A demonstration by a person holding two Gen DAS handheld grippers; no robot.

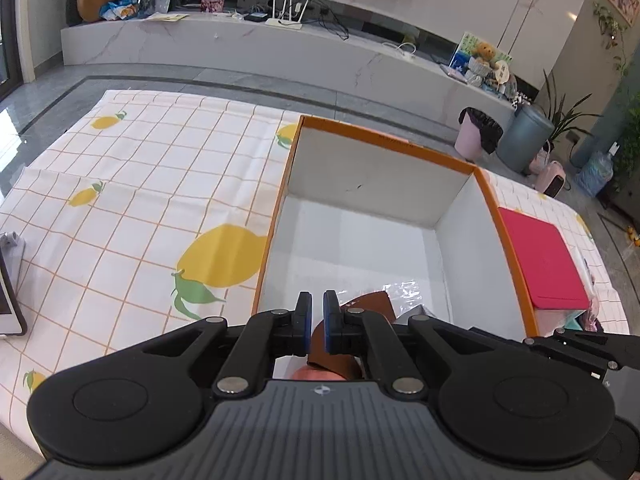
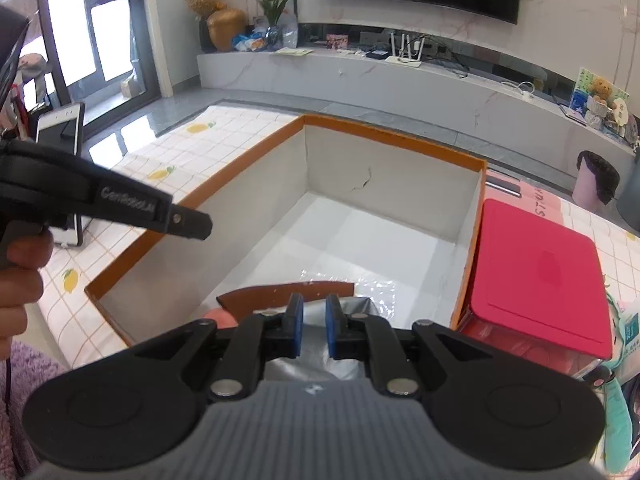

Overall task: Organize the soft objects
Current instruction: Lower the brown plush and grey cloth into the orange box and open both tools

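An open orange-rimmed cardboard box [image 1: 390, 142] with a white inside stands on the lemon-print cloth; it also shows in the right wrist view [image 2: 394, 136]. At its near end lies a clear plastic packet [image 2: 372, 288] with a brown card [image 2: 280, 296], a silver part [image 2: 352, 308] and something pink [image 2: 218, 318]. My left gripper [image 1: 317, 322] hovers over the brown card [image 1: 372, 304], jaws a narrow gap apart, nothing between them. My right gripper [image 2: 314, 326] hovers over the silver part, jaws slightly apart and empty. The left gripper's body [image 2: 120, 204] shows at left.
A red-lidded clear container [image 2: 536, 272] stands right of the box, also seen in the left wrist view [image 1: 544, 260]. A phone [image 2: 60, 168] stands at the far left. Teal and pink soft items [image 2: 620, 392] lie at the right edge. A TV bench and bins lie beyond.
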